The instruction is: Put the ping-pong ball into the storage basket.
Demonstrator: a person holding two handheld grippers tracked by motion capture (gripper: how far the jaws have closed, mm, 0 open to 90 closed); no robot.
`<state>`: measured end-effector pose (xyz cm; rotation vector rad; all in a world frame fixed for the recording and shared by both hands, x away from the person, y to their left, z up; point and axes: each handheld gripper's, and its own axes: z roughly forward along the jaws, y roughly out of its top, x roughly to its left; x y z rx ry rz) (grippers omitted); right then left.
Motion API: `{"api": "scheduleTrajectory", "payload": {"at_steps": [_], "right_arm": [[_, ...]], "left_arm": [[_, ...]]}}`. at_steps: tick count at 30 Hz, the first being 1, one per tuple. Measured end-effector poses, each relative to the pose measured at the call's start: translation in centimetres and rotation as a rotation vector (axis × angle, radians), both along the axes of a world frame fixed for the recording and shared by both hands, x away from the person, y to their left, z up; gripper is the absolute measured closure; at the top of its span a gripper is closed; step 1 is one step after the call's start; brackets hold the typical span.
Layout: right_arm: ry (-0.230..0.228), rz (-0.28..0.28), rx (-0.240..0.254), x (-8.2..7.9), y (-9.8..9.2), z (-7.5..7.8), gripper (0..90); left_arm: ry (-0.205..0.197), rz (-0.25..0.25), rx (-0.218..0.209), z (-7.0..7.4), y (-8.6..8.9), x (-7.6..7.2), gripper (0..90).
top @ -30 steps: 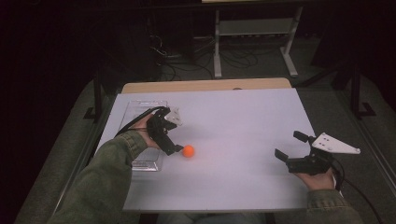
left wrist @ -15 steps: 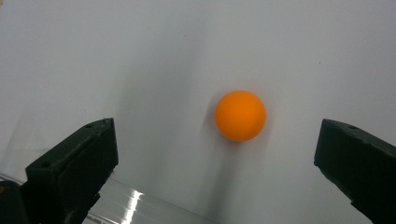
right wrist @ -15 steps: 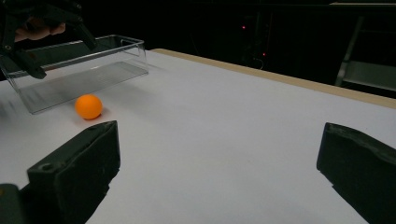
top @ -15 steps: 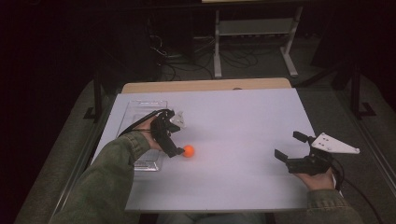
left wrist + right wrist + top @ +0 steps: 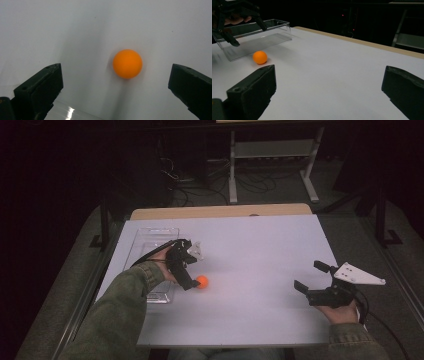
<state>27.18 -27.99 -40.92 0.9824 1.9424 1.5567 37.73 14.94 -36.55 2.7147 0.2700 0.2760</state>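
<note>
A small orange ball [image 5: 201,281] lies on the white table [image 5: 260,250], just right of a clear plastic tray [image 5: 150,237]. My left gripper [image 5: 194,268] hangs over the ball, open. In the left gripper view the ball [image 5: 127,63] sits between the two spread jaws, right of centre, touching neither. My right gripper [image 5: 307,275] rests open near the table's right front, far from the ball, with nothing between its jaws. The right gripper view shows the ball [image 5: 260,57] at the left, the tray [image 5: 262,32] behind it and the left gripper [image 5: 249,35] above.
A bare wooden strip [image 5: 220,211] runs along the table's far edge. Beyond it in the dark stand a metal shelf frame [image 5: 272,155] and cables on the floor. The white surface stretches open between the two grippers.
My left gripper has shifted slightly right, closer over the ball. The ball and the right gripper have stayed put.
</note>
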Motion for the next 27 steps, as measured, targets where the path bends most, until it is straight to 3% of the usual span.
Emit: {"api": "scheduleTrajectory", "payload": {"at_steps": [8,27], "right_arm": [[0.007,0.009,0.000,0.0,0.0,-0.1,0.0],[0.008,0.012,0.003,0.0,0.0,-0.1,0.0]], "left_arm": [[0.011,-0.014,0.024,-0.6,-0.5,0.0,0.0],[0.021,-0.034,0.036,-1.5,-1.3,0.1,0.0]]}}
